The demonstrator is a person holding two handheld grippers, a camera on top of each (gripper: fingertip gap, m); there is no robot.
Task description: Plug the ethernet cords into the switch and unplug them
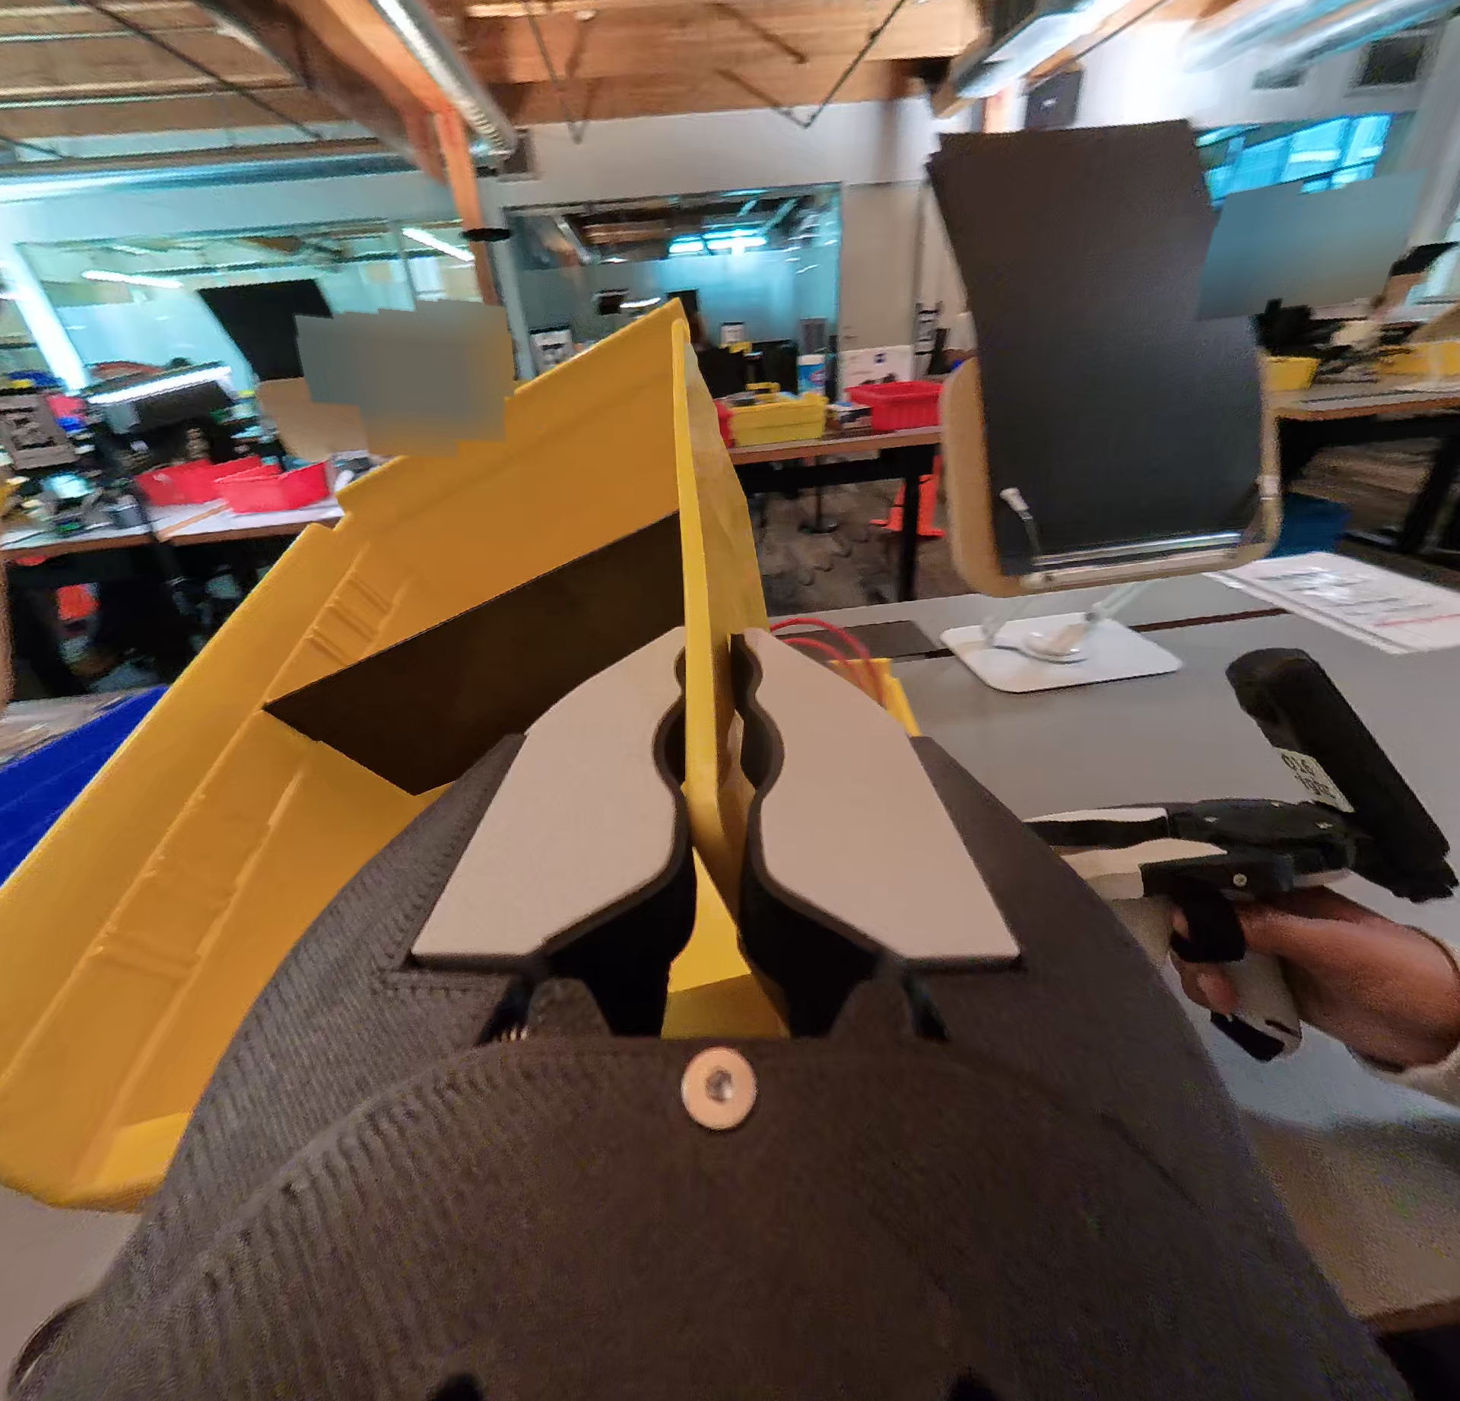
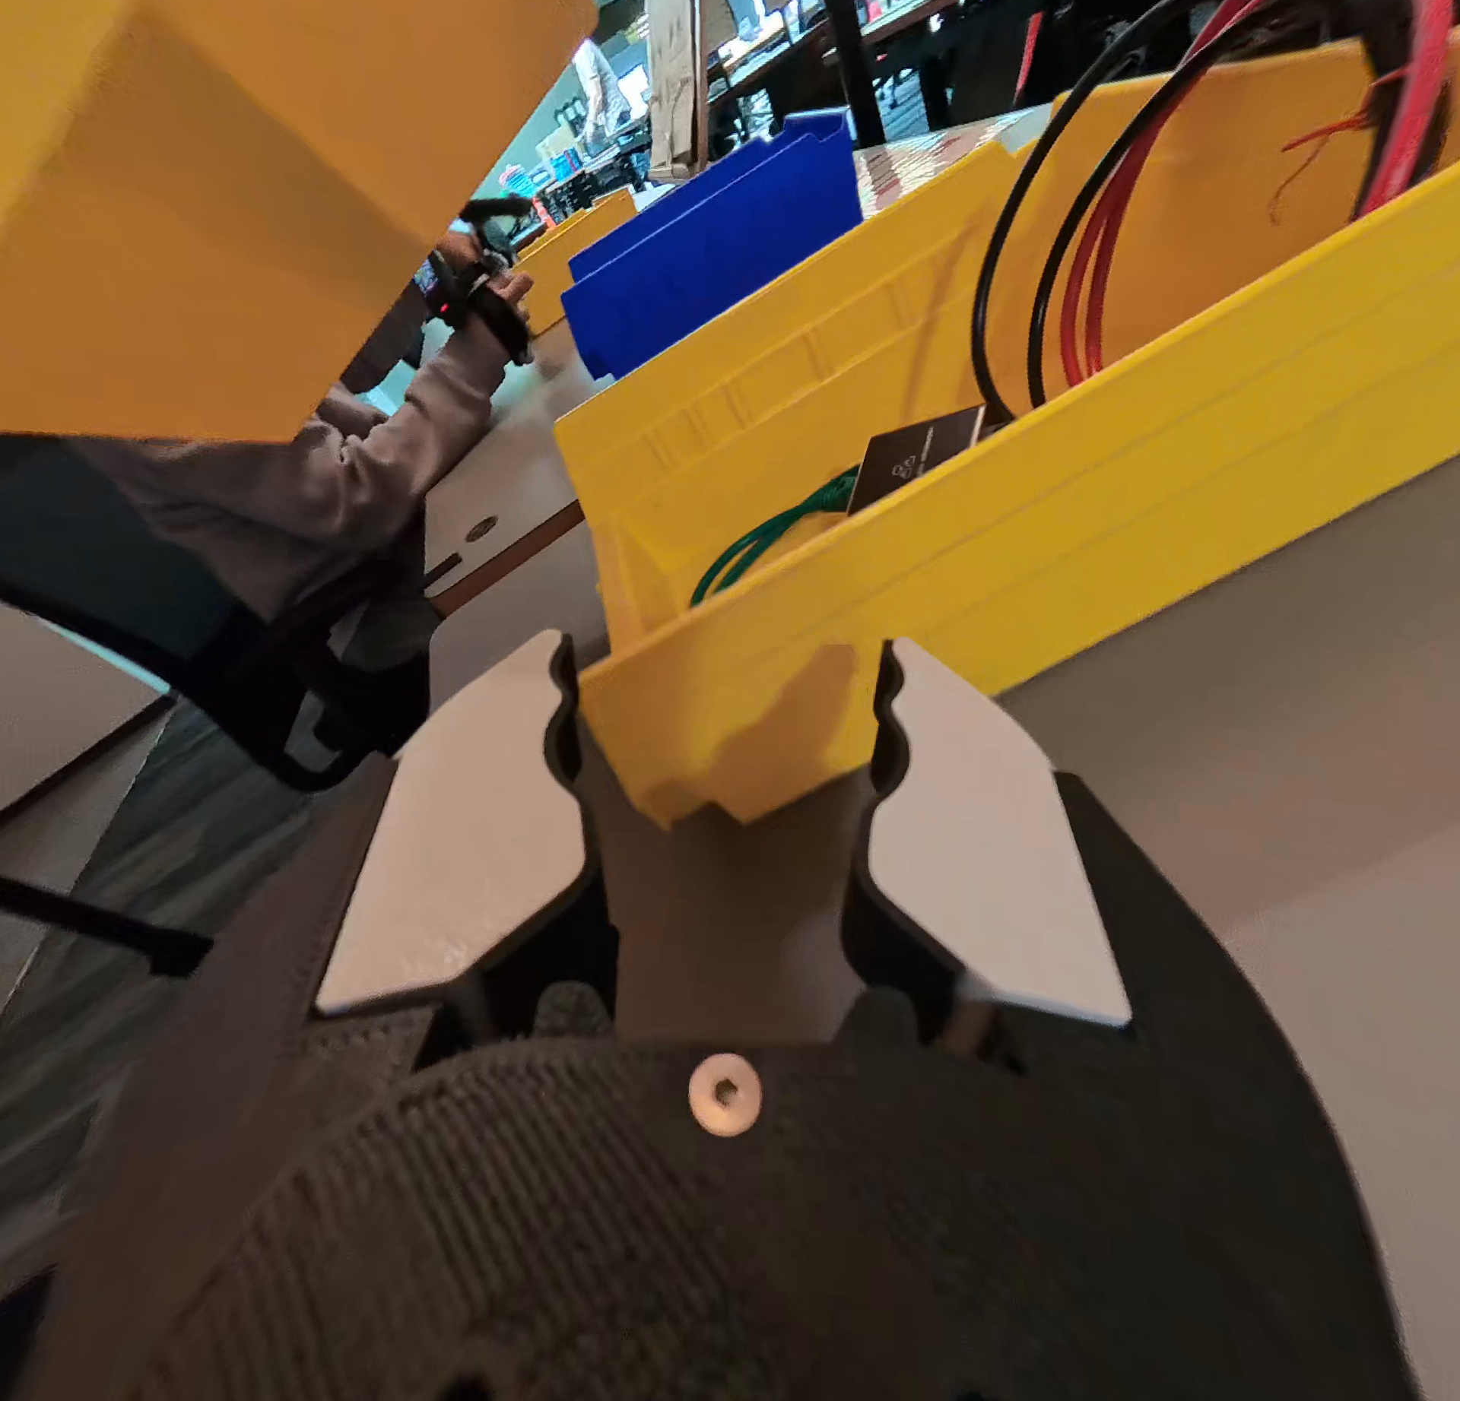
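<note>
My left gripper (image 1: 707,652) is shut on the side wall of a yellow bin (image 1: 355,692) and holds it tilted above the grey table (image 1: 1106,723). That bin fills the upper left of the right wrist view (image 2: 237,178). My right gripper (image 2: 723,668) is open, low over the table, with the near corner of a second yellow bin (image 2: 1027,542) between its fingertips. That bin holds a green cord (image 2: 758,542), a small black box (image 2: 920,447) and red cords (image 2: 1106,257) and a black cord (image 2: 995,257). The right gripper also shows in the left wrist view (image 1: 1106,842), held by a hand (image 1: 1343,968).
A black panel on a stand with a white base (image 1: 1059,652) stands at the back of the table, with a paper sheet (image 1: 1343,597) to its right. Blue bins (image 2: 711,257) sit behind the second yellow bin. A sleeved arm (image 2: 355,455) reaches across at the left.
</note>
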